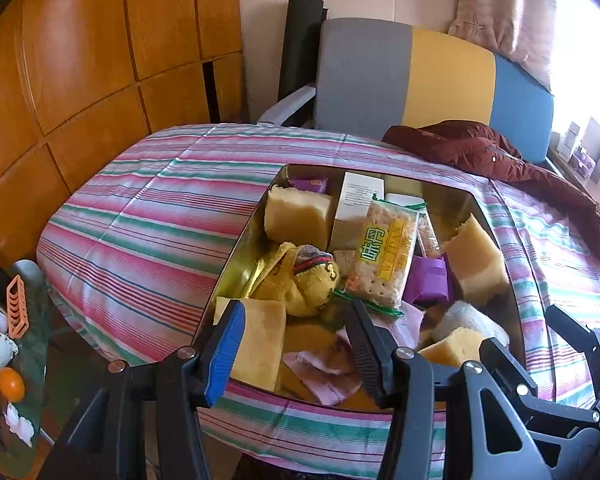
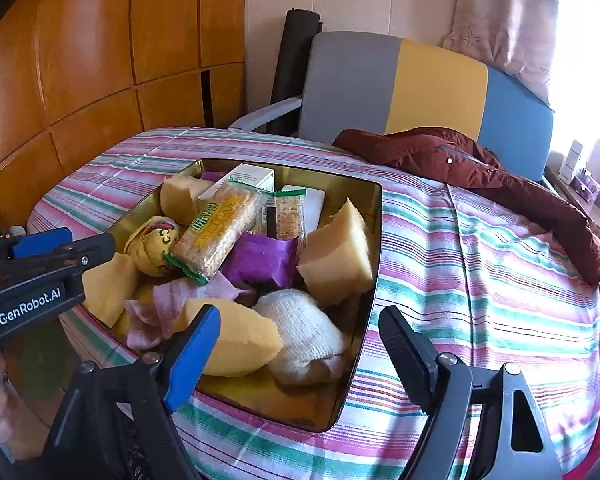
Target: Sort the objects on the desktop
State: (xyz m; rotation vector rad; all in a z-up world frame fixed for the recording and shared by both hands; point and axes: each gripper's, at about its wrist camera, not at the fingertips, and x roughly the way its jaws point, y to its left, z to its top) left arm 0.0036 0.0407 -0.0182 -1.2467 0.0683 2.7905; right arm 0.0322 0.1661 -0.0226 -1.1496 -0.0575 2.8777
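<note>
**Tin contents being approached by both grippers for sorting**

The left gripper (image 1: pixel 296 344) is being held part-open and empty over the pink cloth (image 1: pixel 324 364); the right gripper (image 2: pixel 300 344), wide and empty, is being aimed at the white sock (image 2: pixel 304 332). One item should be gripped squarely inside the gold tin (image 2: pixel 374 240), with the cracker pack (image 2: pixel 216 228) behind left undisturbed.

Left gripper (image 1: pixel 296 320): black plastic frame, one blue ribbed finger pad, one black ribbed pad, round silver screws at pivots. Right gripper (image 2: pixel 300 334): same build, blue pad plus black pad, triangular cut-outs in frame. White "GenRobot.AI" lettering on left gripper's side.
</note>
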